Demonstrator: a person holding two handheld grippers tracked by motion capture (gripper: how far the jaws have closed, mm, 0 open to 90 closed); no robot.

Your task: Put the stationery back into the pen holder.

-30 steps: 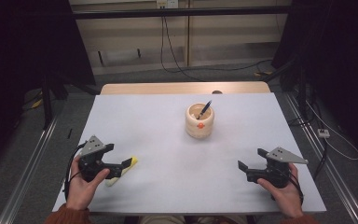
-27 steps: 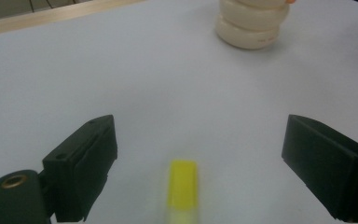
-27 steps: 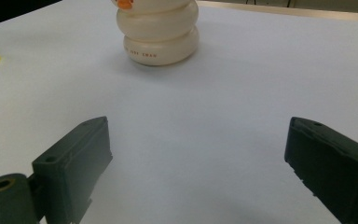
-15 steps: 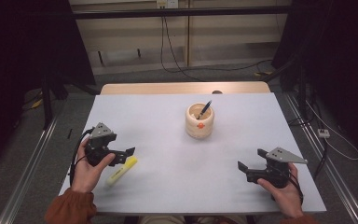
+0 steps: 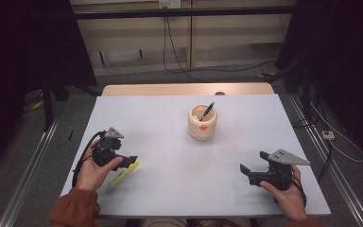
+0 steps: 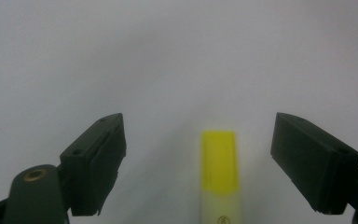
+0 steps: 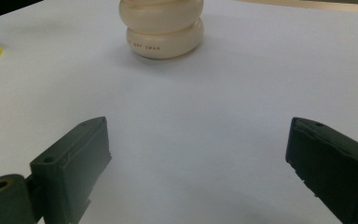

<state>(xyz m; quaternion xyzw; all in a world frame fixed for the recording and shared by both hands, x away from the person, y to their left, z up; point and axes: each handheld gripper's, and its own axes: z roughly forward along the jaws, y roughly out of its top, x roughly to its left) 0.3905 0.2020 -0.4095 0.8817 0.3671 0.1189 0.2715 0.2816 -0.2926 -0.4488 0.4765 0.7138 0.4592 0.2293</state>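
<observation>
Yellow and plastic, the capped highlighter marker (image 6: 219,179) lies flat on the white table (image 5: 179,179) between the jaws of the left gripper (image 6: 214,154), its long axis running toward twelve o'clock in that gripper's view, slightly right of centre. The jaws have just been closing but stand wide, pads clear of it. The right gripper (image 5: 250,171) waits released, well apart at the table's four o'clock.

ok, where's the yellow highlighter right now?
The yellow highlighter lies near the table's front-left edge in the high view, between the left gripper's open jaws, untouched.
</observation>
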